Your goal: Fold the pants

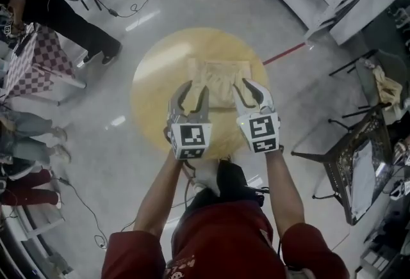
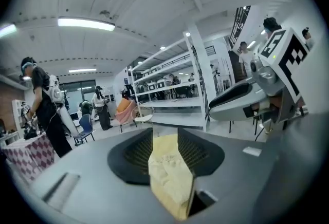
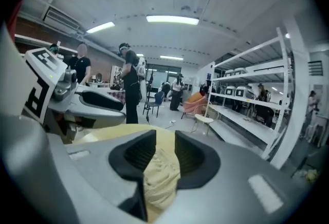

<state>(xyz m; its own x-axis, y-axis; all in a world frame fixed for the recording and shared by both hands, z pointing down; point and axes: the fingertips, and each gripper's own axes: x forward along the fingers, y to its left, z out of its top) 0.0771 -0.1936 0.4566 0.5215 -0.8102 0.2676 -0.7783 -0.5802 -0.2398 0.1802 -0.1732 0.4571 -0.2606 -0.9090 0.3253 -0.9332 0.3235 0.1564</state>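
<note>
Pants (image 1: 218, 81), pinched by left gripper (image 1: 192, 91) and right gripper (image 1: 251, 89), fold best carried level toward 12 o'clock, edges aligned.

Head view: from person's head, steeply down onto round table (image 1: 150, 79), left gripper (image 1: 194, 93) and right gripper (image 1: 251, 89) close under lens. Left gripper view: rides left gripper, faces along jaws, nearly level, toward shelving (image 2: 169, 84). Right gripper view: likewise on right gripper, shelving at right. All 3 views share pants (image 1: 221, 79); gripper views share shelving.
</note>
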